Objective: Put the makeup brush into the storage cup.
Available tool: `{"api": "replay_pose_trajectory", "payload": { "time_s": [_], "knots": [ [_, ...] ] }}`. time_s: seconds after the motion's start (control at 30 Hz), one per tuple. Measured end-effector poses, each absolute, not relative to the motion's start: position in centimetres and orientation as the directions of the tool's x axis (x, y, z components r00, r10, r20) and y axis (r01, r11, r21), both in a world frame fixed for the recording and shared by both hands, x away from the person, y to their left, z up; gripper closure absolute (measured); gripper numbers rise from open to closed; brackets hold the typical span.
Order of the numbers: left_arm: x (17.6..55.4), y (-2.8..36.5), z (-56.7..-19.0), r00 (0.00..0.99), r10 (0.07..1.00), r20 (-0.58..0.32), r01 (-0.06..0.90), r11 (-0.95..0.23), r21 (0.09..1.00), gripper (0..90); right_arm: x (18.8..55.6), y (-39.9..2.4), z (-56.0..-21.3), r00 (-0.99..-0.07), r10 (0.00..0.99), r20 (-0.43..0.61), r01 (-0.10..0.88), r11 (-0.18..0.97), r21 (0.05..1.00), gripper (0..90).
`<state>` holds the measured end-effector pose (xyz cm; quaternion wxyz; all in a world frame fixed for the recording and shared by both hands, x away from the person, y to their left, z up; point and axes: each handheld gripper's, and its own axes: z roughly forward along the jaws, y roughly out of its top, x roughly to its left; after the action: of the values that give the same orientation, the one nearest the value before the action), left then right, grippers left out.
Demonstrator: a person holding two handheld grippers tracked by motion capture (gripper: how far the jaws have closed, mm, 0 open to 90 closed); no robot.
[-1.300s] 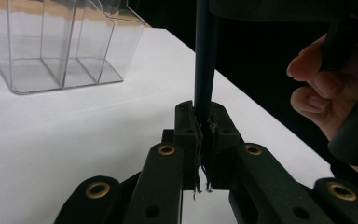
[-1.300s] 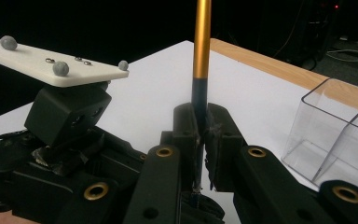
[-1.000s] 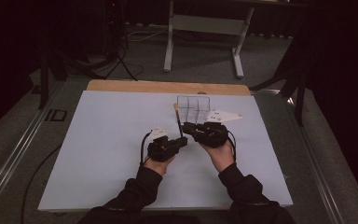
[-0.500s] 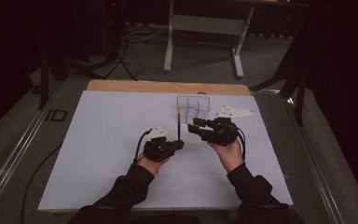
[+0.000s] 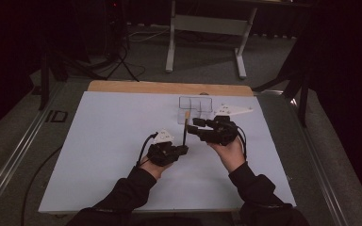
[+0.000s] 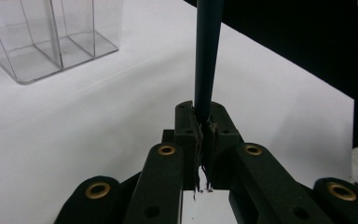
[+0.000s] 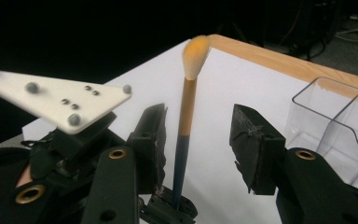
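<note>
One makeup brush (image 7: 186, 121) (dark handle, gold ferrule, orange-tipped bristles).

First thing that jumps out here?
A brush standing upright near mid-table, its dark handle pinched in the shut left claw, its orange-tipped bristles up. The right claw straddles it, its jaws having just opened and clear of the handle. Just behind stands a clear divided organizer.

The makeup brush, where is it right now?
High view, table centre: the makeup brush stands upright, clamped in the left gripper, just before the clear organizer.
</note>
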<state>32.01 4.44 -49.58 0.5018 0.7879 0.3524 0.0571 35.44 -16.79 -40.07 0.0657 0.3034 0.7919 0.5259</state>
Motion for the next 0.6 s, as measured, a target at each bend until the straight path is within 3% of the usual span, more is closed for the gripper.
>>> {"api": "replay_pose_trajectory", "payload": {
  "time_s": [0.33,0.6],
  "knots": [
    [32.06,4.40,-49.92,0.745,0.600,-0.290,0.508,-0.230,0.830,85.5,35.77,-15.92,-40.14,-0.804,0.533,0.263,0.450,0.256,0.856,66.8],
    [31.98,4.07,-50.02,0.747,0.602,-0.281,0.504,-0.238,0.830,85.4,36.17,-15.76,-40.41,-0.793,0.547,0.269,0.472,0.272,0.838,82.9]
  ]
}}
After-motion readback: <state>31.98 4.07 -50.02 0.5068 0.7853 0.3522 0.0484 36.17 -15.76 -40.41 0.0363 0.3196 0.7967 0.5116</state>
